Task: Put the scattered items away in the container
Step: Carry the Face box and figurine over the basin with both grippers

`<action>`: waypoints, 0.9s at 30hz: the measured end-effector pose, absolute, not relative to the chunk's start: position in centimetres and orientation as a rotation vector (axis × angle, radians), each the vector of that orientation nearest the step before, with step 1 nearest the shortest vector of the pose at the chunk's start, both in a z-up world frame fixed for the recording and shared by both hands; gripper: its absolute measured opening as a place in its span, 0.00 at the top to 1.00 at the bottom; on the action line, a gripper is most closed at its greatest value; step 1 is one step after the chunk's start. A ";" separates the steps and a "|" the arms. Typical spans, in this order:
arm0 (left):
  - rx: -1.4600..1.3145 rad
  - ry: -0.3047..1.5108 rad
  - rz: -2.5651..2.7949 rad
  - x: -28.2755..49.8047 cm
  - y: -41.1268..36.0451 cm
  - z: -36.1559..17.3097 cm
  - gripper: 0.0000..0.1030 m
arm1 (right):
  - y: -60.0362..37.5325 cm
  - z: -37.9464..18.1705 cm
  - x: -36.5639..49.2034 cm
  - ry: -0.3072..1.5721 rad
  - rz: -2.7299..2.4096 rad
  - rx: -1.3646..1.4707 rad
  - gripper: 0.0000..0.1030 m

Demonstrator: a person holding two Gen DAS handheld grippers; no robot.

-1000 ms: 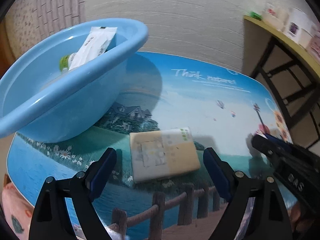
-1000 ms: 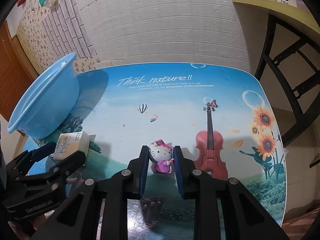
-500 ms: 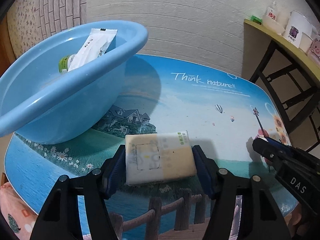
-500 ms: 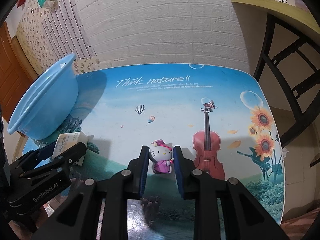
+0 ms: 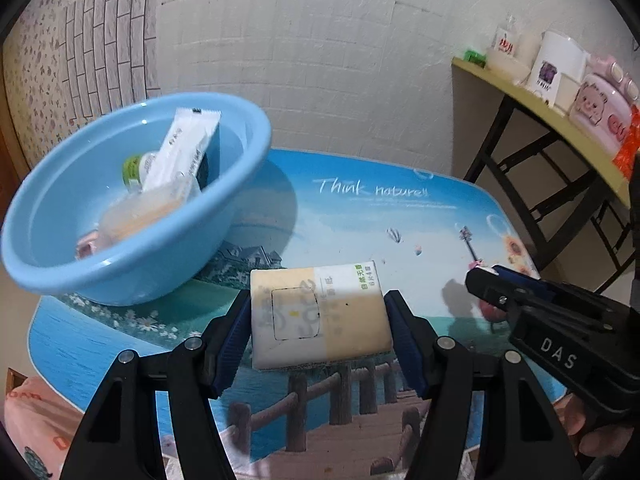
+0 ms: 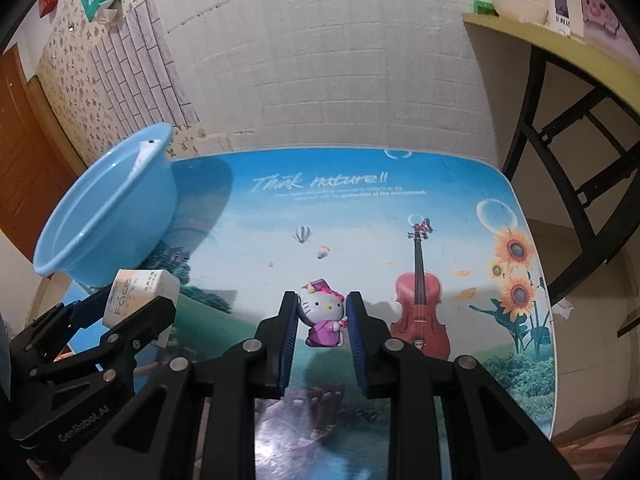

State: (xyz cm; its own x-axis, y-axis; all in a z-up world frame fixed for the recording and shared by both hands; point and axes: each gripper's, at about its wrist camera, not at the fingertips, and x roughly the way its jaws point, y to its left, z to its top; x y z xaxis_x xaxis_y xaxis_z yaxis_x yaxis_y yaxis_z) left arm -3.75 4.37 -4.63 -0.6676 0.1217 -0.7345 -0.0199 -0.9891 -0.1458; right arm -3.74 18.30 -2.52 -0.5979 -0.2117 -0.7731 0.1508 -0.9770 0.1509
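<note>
Black fingers (image 5: pixel 234 336) with blue pads, silver screws (white "DAS", "GenRobot.AI" lettering).

Dim indoor light, fisheye-warped edges, sharp.

The left gripper (image 5: pixel 318 330) is clamped on the tissue pack (image 5: pixel 320 316), lifted just beside the blue basin (image 5: pixel 132 272). The right gripper (image 6: pixel 322 316) pinches the cat figurine (image 6: pixel 323 318), well apart from that basin, to its right.
</note>
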 end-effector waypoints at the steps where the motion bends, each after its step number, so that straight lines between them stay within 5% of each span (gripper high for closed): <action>1: -1.229 -0.194 2.799 -3.5 4.2 -4.2 0.39 | 18.1 -2.1 -3.5 -0.103 -2.636 1.283 0.75; 27: -0.993 -0.224 2.903 -3.0 -7.9 3.2 0.38 | 4.6 4.3 -3.7 0.075 -2.500 1.098 0.75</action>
